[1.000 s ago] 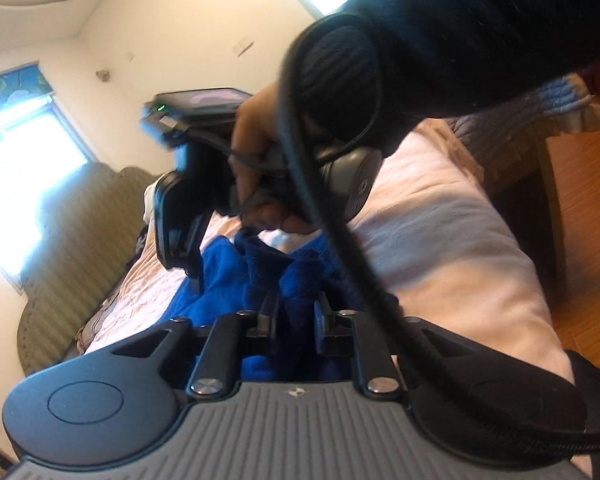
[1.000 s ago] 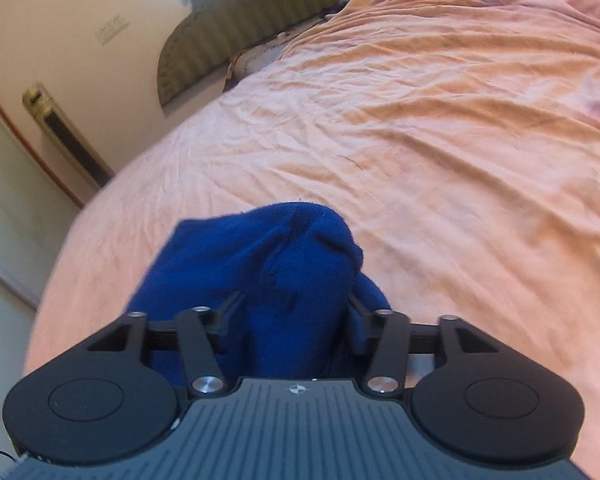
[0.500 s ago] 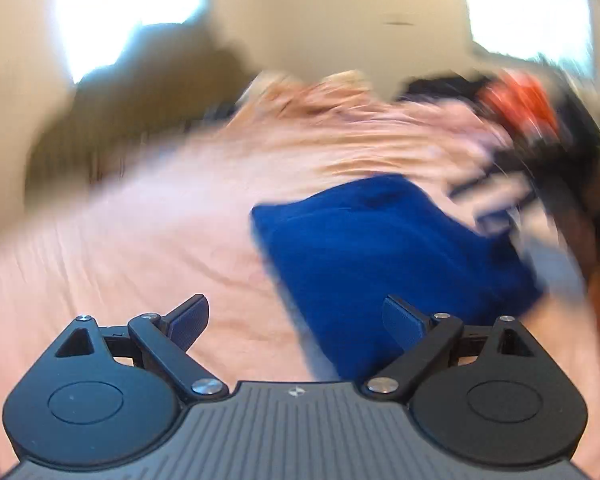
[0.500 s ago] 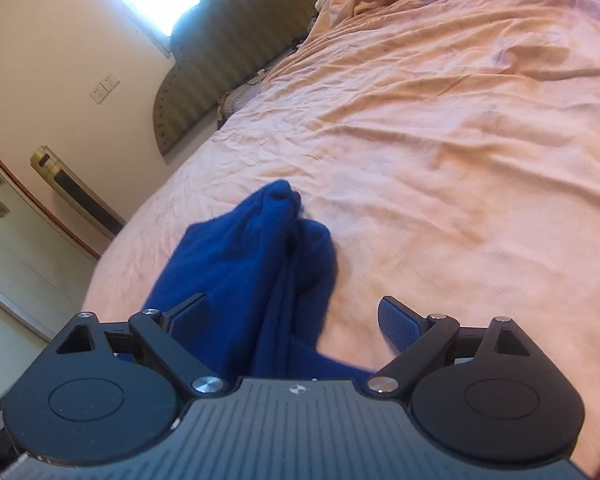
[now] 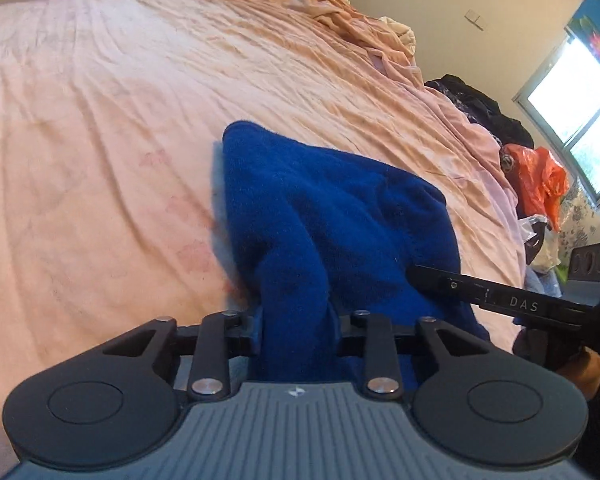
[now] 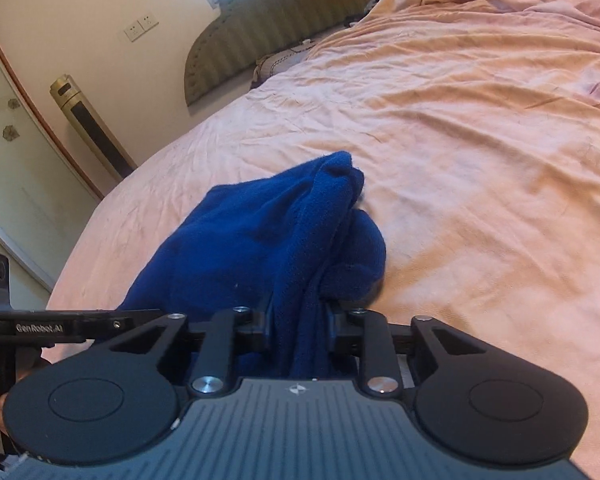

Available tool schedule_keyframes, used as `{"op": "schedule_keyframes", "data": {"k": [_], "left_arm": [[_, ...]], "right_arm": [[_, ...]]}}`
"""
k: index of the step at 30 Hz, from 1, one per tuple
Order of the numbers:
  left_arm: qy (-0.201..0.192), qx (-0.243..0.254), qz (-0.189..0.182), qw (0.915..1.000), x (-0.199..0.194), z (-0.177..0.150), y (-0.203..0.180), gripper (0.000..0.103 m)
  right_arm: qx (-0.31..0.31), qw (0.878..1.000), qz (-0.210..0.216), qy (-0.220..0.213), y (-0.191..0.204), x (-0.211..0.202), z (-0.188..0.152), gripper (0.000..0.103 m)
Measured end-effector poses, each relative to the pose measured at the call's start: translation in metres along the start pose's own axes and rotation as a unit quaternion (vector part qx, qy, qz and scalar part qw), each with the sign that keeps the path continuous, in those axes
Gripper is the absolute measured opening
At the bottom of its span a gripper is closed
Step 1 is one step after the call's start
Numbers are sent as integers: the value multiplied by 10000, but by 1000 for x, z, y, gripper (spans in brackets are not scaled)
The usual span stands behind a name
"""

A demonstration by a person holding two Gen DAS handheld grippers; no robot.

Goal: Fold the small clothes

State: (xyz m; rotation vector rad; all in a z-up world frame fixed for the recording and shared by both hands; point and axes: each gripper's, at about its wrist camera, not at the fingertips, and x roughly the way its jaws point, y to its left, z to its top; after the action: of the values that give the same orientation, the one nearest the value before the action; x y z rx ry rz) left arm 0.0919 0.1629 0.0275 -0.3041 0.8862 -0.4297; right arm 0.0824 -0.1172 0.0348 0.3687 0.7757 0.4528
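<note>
So the left hand-held gripper (image 5: 298, 330) is pinching a bunched ridge of the blue garment (image 5: 332, 216) – jaws pressed in on the cloth from both sides. The garment is lying on the pink bed (image 5: 100, 128), near the edge closest to the cameras, with its far end resting on the sheet and the near end being lifted into the grip. Moving right, the right hand-held gripper (image 6: 298, 330) is doing the same thing – clamping a thick fold of that same garment, which is humping up in front of it, with a rounded lump sitting just to the right of the pinch.

Progress-wise, I'm guessing it's early to middle. The cloth is looking doubled over but still lumpy, not a flat neat packet. What's probably left: laying it flat, making another fold, smoothing it. At the far right of the bed there's a clothes pile (image 5: 480, 108) – can't tell if any of it is waiting its turn.
</note>
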Motion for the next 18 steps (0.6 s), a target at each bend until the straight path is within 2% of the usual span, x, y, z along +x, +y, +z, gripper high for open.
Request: {"op": "schedule_keyframes", "data": {"k": [6, 8, 10, 14, 16, 18], "left_arm": [[-275, 403, 243, 9985, -27, 8, -11, 23], [-463, 572, 487, 9961, -45, 15, -8, 22], [-632, 642, 679, 9936, -63, 26, 2, 22], [-810, 474, 1089, 9896, -93, 42, 35, 23], [-742, 340, 1257, 9887, -94, 42, 52, 23], [-529, 299, 1361, 9888, -80, 35, 70, 26]], "right_arm": [[63, 9989, 390, -236, 29, -5, 15, 24], [113, 9975, 651, -268, 43, 4, 23, 24], [116, 9957, 868, -291, 59, 17, 30, 24], [193, 9922, 1217, -207, 89, 53, 42, 24], [262, 9929, 1156, 3, 94, 78, 43, 26], [347, 9962, 758, 255, 91, 101, 37, 33]]}}
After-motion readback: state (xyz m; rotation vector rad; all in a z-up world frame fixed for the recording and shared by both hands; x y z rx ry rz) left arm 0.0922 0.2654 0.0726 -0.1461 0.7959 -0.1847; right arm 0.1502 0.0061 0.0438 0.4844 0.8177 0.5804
